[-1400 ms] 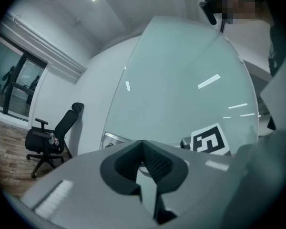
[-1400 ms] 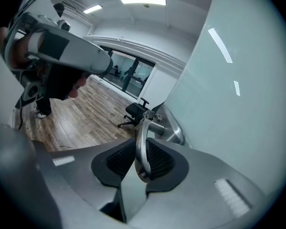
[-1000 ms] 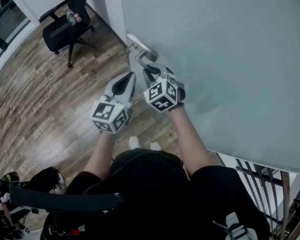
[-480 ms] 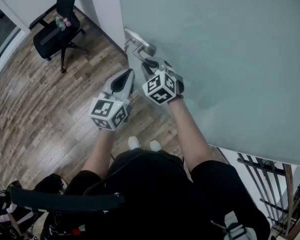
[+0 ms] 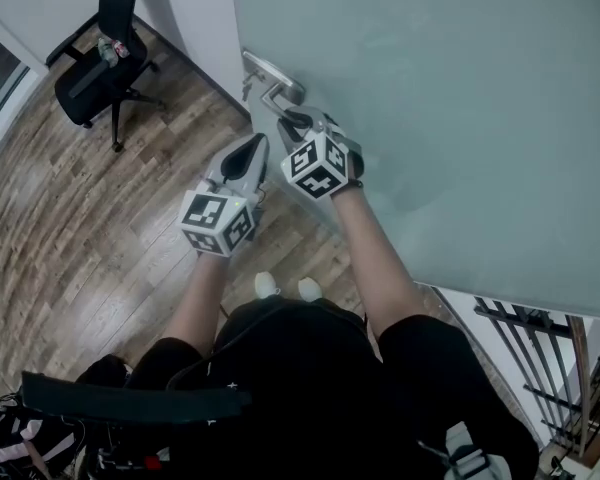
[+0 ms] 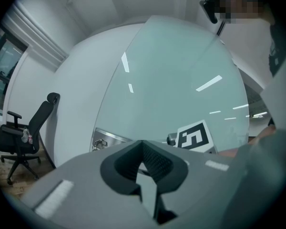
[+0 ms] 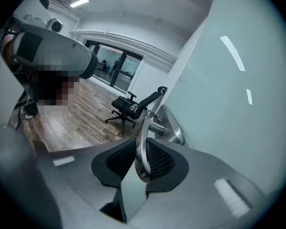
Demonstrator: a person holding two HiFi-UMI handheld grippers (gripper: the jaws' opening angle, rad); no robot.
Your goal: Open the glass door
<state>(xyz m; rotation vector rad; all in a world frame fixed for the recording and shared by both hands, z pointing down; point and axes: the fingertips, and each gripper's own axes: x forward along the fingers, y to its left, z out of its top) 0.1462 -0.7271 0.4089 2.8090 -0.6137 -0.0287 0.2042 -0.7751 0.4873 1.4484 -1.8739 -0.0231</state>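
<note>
While the right tongs (image 7: 142, 150) clamp the door handle (image 7: 142, 125), the left tongs (image 6: 142, 147) hang clenched, empty.

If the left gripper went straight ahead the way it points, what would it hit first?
Probably the glass door, just above its metal lock plate; depth is hard to judge.

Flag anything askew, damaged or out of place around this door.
Nothing stands out. The glass door looks unbroken, and its lever handle looks intact, with the right gripper shut on it. The left gripper is shut and empty beside it. The office chair stands upright on the wood floor.
</note>
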